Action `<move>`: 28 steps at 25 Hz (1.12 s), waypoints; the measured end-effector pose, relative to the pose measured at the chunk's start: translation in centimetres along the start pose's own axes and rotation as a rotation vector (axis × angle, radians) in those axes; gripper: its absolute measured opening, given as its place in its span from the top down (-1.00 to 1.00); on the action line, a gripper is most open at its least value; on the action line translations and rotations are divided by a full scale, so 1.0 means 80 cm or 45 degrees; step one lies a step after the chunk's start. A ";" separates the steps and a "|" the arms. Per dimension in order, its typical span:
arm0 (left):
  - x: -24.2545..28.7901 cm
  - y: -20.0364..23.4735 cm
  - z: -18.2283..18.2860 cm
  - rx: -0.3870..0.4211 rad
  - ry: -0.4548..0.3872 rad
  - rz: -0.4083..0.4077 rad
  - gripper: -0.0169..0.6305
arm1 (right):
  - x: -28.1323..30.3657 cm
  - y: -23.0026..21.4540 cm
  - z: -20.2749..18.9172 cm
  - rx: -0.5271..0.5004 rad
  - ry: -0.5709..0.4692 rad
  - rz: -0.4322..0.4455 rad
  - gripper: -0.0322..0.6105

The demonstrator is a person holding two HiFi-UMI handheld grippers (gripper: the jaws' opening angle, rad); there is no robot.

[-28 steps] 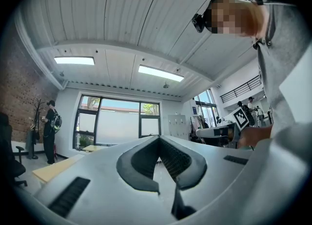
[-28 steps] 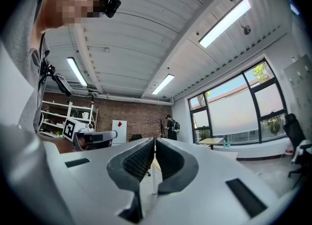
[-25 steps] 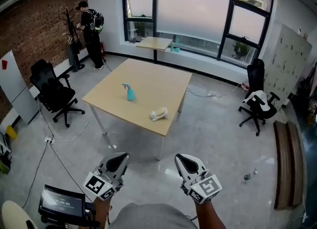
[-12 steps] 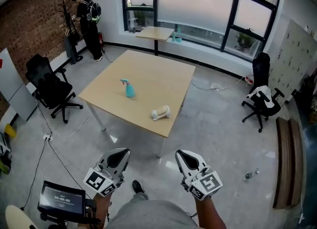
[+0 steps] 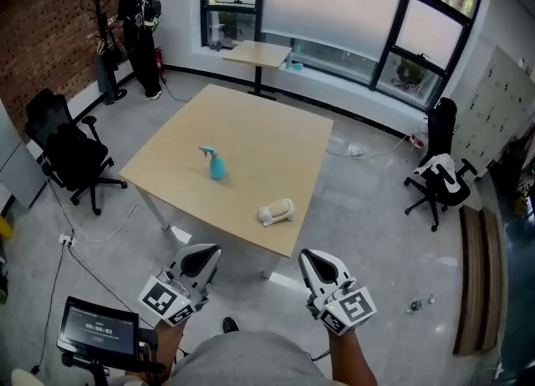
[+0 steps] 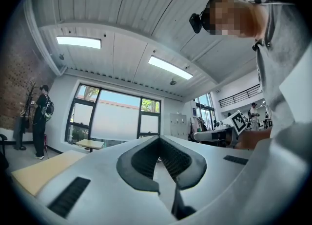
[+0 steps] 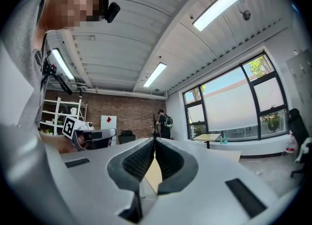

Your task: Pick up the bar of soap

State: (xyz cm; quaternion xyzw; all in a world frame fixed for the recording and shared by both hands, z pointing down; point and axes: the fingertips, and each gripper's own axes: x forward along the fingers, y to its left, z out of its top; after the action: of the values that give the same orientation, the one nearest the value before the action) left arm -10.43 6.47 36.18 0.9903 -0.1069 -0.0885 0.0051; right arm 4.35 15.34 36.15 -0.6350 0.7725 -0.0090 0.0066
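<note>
Hand-held gripper left [image 5: 206, 251] closed | right [image 5: 308, 256] closed | soap [image 5: 276, 211], spray bottle [image 5: 216, 164] on table [image 5: 267, 138]

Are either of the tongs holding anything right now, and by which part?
Nothing: the left tongs and right tongs are shut and empty; the soap lies untouched on the table.

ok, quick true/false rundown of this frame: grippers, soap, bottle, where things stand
1. The left gripper and the right gripper are both shut, with nothing between the jaws. True.
2. The bar of soap is held in the right gripper. False: it lies on the table, near the edge closest to the grippers.
3. The blue spray bottle stands on the table, left of the soap. True.
4. Both grippers are over the tabletop. False: they are short of the table, above the floor.
5. A person stands at the far left, by the brick wall. True.
</note>
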 end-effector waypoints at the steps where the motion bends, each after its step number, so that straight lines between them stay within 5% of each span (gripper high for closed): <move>1: 0.005 0.015 -0.003 -0.002 0.003 -0.003 0.93 | 0.014 -0.006 -0.002 0.004 -0.002 -0.009 0.88; 15: 0.117 0.155 -0.036 -0.067 0.015 0.068 0.93 | 0.161 -0.122 -0.012 0.045 0.044 0.062 0.88; 28: 0.287 0.187 -0.100 -0.069 0.104 0.099 0.93 | 0.242 -0.254 -0.045 0.029 0.129 0.339 0.88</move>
State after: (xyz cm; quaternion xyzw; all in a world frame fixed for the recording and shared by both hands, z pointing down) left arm 9.87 -13.09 40.47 0.9877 -0.1426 -0.0506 0.0398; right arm 20.46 -7.59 40.21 -0.5254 0.8491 -0.0489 -0.0238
